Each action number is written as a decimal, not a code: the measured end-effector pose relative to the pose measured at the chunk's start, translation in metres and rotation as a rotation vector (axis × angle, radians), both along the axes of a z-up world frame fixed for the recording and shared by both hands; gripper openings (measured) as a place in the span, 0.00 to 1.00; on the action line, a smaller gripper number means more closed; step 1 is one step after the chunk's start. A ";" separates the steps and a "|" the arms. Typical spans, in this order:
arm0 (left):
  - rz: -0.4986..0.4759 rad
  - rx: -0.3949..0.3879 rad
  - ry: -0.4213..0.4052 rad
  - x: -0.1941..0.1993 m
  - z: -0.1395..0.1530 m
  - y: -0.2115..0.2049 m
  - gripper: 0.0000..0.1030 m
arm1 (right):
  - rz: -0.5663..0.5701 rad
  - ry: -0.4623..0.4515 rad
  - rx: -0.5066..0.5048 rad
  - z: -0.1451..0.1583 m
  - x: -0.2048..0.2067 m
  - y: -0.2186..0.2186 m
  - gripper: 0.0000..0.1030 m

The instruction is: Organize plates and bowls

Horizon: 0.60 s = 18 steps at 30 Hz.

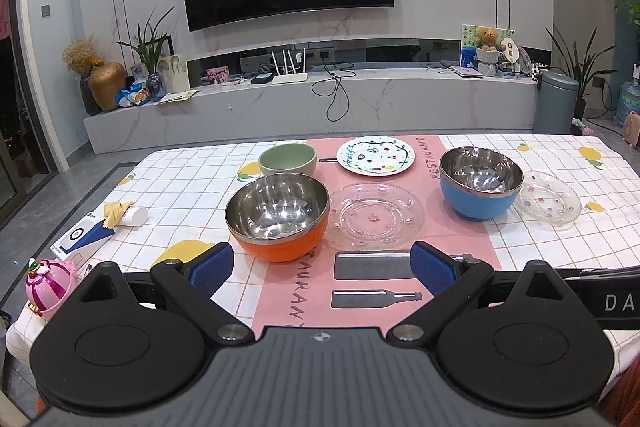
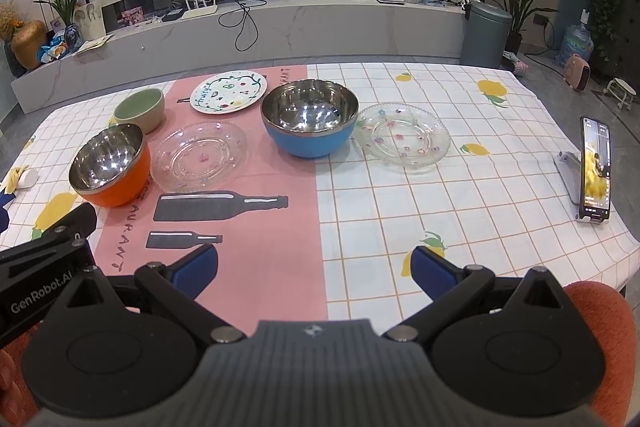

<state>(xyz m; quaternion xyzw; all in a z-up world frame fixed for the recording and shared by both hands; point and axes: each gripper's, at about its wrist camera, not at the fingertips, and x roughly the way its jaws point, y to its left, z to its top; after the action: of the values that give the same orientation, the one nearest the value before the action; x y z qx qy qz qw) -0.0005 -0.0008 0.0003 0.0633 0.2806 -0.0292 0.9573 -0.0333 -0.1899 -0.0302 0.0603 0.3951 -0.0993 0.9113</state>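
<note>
Both grippers, left (image 1: 322, 269) and right (image 2: 314, 269), jaws wide, empty. Orange bowl (image 1: 278, 217) just ahead of left jaws, touching glass plate (image 1: 374, 217): careless grab could knock the plate.

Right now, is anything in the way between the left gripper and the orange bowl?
No, nothing visible blocks it. The left gripper is open and empty, and only bare tablecloth lies between it and the orange bowl. The clear glass plate sits beside the bowl, off to the right.
</note>
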 end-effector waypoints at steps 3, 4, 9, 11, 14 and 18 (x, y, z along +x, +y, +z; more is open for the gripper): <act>0.000 0.000 0.000 0.000 0.000 0.000 1.00 | -0.001 0.002 0.002 -0.001 0.000 0.000 0.97; -0.001 0.000 0.000 0.000 0.000 -0.001 1.00 | -0.002 0.002 0.002 -0.001 0.001 0.000 0.97; -0.002 0.001 0.001 0.000 0.000 -0.001 1.00 | 0.001 0.002 0.001 -0.001 0.000 -0.001 0.97; -0.002 0.001 0.002 0.000 0.000 -0.001 1.00 | 0.003 0.002 0.001 -0.001 0.000 0.000 0.97; -0.002 0.001 0.001 0.000 -0.001 -0.001 1.00 | 0.002 0.001 0.002 -0.001 0.000 -0.001 0.97; -0.001 0.001 0.001 0.000 0.000 -0.001 1.00 | 0.002 0.000 0.002 -0.002 0.000 0.000 0.97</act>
<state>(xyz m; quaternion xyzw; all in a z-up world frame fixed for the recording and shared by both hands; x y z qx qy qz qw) -0.0005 -0.0018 -0.0001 0.0637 0.2810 -0.0296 0.9571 -0.0330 -0.1897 -0.0320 0.0608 0.3951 -0.0980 0.9114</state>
